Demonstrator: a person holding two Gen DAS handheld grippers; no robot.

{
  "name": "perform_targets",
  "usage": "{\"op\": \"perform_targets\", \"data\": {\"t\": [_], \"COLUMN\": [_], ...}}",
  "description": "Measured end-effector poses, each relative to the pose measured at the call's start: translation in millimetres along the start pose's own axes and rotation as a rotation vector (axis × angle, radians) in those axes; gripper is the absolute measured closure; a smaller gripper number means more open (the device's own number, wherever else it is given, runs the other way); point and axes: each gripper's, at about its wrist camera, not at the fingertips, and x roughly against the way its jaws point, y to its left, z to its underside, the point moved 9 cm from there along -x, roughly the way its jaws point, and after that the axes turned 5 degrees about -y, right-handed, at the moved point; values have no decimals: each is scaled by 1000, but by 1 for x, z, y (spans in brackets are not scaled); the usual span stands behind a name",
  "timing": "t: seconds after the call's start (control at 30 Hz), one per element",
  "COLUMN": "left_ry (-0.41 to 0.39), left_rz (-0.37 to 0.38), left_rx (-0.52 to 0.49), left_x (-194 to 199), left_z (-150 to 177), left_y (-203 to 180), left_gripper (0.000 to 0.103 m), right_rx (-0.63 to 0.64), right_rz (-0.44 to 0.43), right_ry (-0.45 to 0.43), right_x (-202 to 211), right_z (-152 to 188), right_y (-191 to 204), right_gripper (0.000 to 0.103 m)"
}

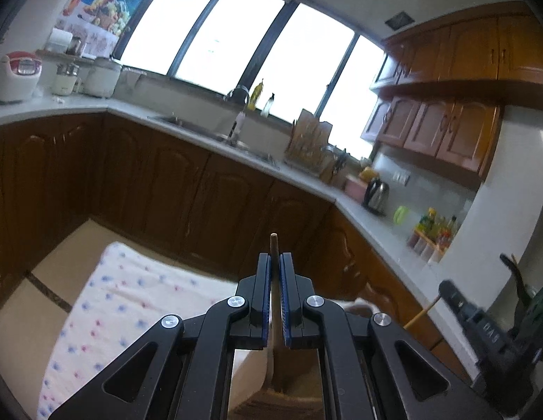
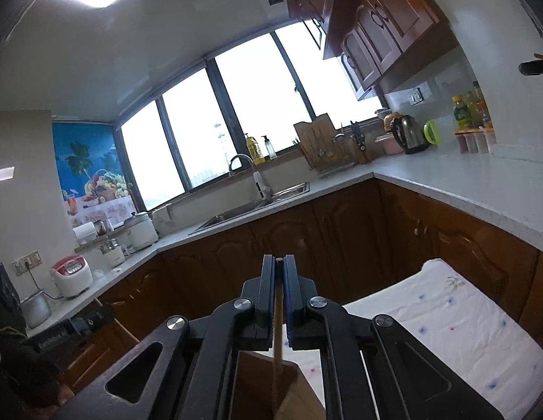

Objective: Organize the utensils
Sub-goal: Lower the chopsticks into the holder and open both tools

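My left gripper (image 1: 275, 259) is shut on a thin wooden utensil handle (image 1: 274, 245) that sticks up past the fingertips; its lower end runs down toward a wooden holder (image 1: 275, 399) below the fingers. My right gripper (image 2: 279, 262) is shut on another thin wooden stick (image 2: 279, 329), whose tip just shows between the fingertips and whose lower end goes down to a wooden box holder (image 2: 292, 395). The right gripper also shows at the right edge of the left wrist view (image 1: 481, 325), holding a thin yellow stick.
A floral white cloth covers the table (image 1: 131, 301), also in the right wrist view (image 2: 446, 318). Brown cabinets and a white counter (image 2: 464, 182) ring the room, with a sink (image 1: 208, 129), kettle (image 1: 376, 194), rice cookers (image 1: 18, 75) and bottles.
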Motion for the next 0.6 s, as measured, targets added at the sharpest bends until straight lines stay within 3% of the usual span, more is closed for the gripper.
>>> {"op": "perform_targets", "data": {"t": [0.43,0.53,0.57,0.6], "left_ry": [49,57,50,43], "left_rz": [-6,-4,-3,-5], "left_rx": [-32,-30,-28,-33], "left_x": [3,4,5,7], "left_z": [-33,-37,-40,-41], "left_y": [-6,-6,-7,-7], "left_gripper": [98,79,71,64], "right_rx": [-9,-27,-35,-47], "right_rz": [9,9,6,3], "right_ry": [92,111,117,120], "right_x": [-10,-11,-11,-10], "right_z": [-2,0,-1,-1], "right_y": [-11,-15,-16,-19], "right_gripper": [95,92,87,73]}}
